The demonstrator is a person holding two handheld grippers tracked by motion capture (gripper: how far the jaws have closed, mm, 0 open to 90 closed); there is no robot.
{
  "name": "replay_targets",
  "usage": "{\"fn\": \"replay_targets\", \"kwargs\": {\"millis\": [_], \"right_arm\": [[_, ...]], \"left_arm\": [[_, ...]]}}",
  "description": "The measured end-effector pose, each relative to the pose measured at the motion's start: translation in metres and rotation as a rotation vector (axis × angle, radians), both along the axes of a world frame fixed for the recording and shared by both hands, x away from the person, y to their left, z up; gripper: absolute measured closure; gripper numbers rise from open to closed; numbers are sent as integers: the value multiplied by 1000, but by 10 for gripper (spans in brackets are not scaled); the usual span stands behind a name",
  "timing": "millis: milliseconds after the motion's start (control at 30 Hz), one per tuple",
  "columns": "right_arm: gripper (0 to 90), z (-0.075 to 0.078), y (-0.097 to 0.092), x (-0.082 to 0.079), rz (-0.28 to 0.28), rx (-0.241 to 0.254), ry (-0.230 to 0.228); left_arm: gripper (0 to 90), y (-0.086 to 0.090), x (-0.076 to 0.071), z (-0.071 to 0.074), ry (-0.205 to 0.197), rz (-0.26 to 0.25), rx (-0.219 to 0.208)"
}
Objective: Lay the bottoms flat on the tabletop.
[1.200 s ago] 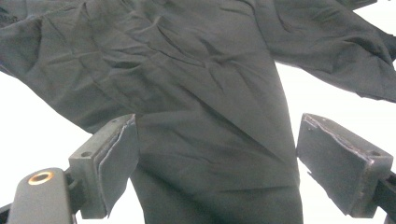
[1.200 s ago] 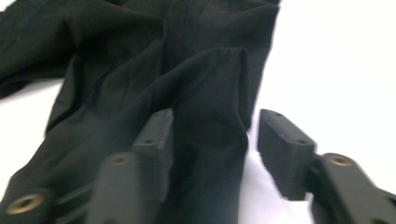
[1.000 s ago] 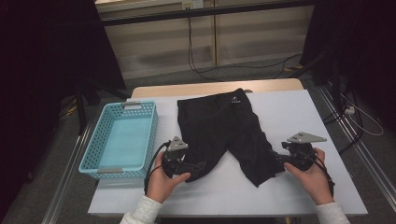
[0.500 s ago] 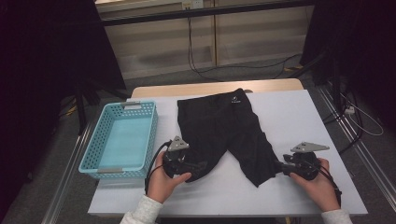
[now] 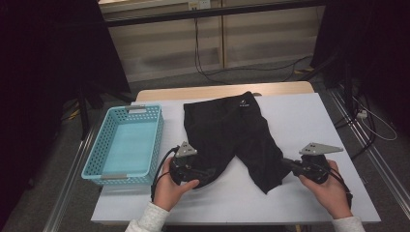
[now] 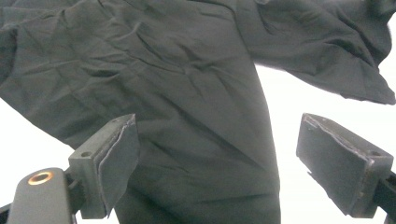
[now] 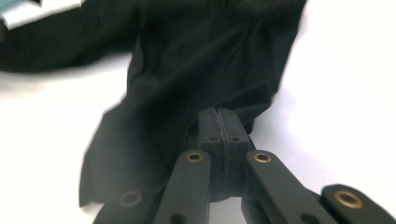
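The white tabletop [image 5: 309, 121] in front of you is smooth and matte, a plain rectangle with a pale wooden edge along its far side. Spread across its middle lie the black shorts [image 5: 232, 130], waistband toward the far edge and the two legs fanning toward you. The cloth is thin, soft and dull, creased in fine wrinkles in your left tool's view [image 6: 187, 70], with a small pale logo near the waistband. The leg on your right ends in a ragged, folded hem near the tabletop's near edge.

To your left of the shorts, on the tabletop's left side, stands a turquoise plastic basket [image 5: 152, 140], rectangular, with lattice walls and a handle cut-out at each short end. Its floor is bare.

Your left tool [image 5: 205, 174] sits at the hem of the left leg with its jaws spread wide; in its own view the flat grey pads [image 6: 119, 154] stand well apart, with the shorts' cloth lying between them and pressed by neither.

Your right tool [image 5: 289, 164] is at the hem of the right leg. Its jaws have just been closing and are now pressed together; in its own view the edge of the shorts [image 7: 196, 70] gathers at the shut tips [image 7: 219, 128], which pinch the hem.
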State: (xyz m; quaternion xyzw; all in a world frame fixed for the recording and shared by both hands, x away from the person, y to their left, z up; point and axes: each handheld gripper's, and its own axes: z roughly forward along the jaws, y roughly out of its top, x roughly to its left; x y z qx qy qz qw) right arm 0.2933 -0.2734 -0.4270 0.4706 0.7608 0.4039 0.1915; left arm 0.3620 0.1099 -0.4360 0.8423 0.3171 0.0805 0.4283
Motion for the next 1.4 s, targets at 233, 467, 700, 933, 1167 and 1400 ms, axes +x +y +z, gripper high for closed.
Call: {"fn": "replay_targets", "kwargs": {"millis": [233,467,700,933,1167,1400], "right_arm": [[899,19,-19,-5,-58,1,-56],[898,16,-41,-6,-131,-16,-61],[835,-8,-37,1,-123,-70,2],[648,-7,-5,1,-51,-83,-21],[621,-19,45,4,94,-73,24],[887,-31,66,13,113,-154,31]], "left_arm": [[135,2,1,2,-3,9,-9],[135,2,2,-2,5,12,-2],[135,1,3,-2,8,3,4],[134,2,2,-2,10,5,3],[133,4,2,-2,9,12,0],[134,4,1,-2,6,12,-1]]}}
